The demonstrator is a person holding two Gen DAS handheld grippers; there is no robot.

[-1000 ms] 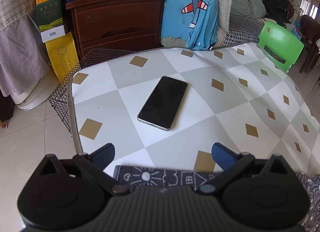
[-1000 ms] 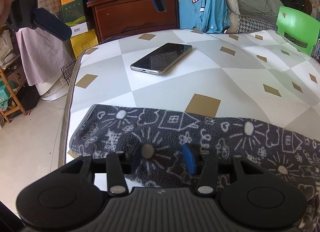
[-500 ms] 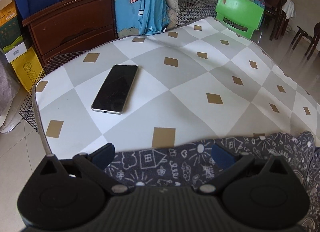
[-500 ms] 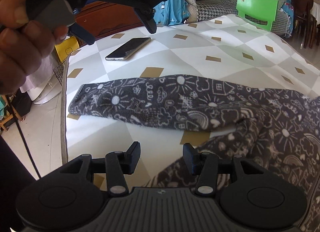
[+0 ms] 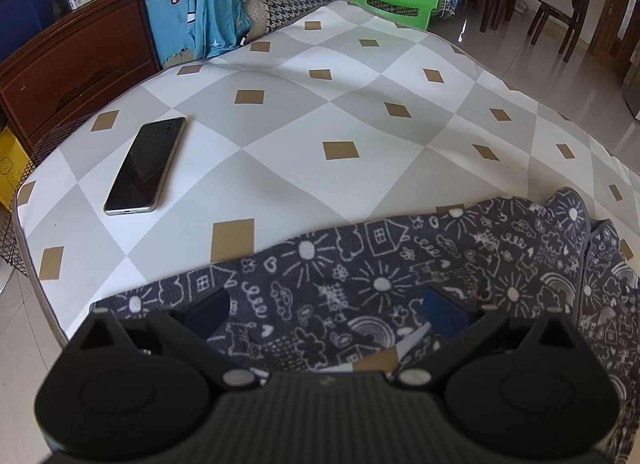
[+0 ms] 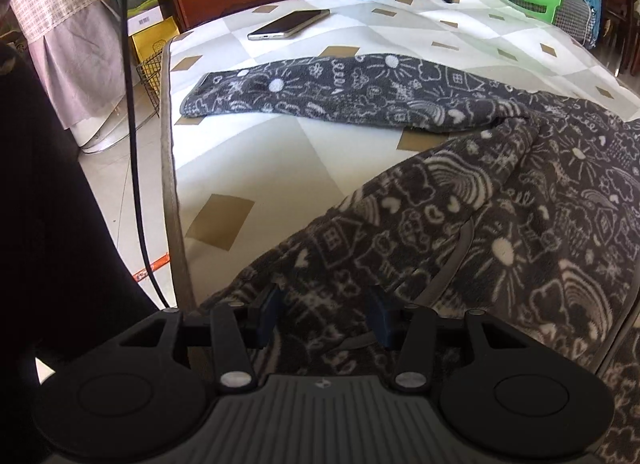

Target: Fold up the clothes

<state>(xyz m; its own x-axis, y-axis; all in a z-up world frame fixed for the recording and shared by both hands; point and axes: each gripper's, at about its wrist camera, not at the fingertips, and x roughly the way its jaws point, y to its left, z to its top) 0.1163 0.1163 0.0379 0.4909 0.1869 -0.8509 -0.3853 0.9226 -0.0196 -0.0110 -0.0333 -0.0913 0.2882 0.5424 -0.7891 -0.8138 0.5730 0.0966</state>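
Nearest to us, our right gripper [image 6: 323, 318] has its fingers partly apart over the bunched body of the dark doodle-print garment [image 6: 500, 224], with fleece between them but no sign that the pads pinch it. Our left gripper [image 5: 326, 310] is spread wide above the garment's sleeve [image 5: 380, 264], gripping nothing. The garment lies along the near edge of the table [image 5: 280, 136], its sleeve stretched out toward the left corner and its body heaped to the right. To fold well, we judge we should take the fabric by a seam or hem and not a loose puff, catch a single layer, and draw it flat before laying it over, keeping it off the table edge. Farther out lies the phone [image 5: 146, 166], well clear of the cloth. Compared with a second ago, both grippers have slid rightward: the left one then hung at the sleeve's cuff, and the right one was over the sleeve.
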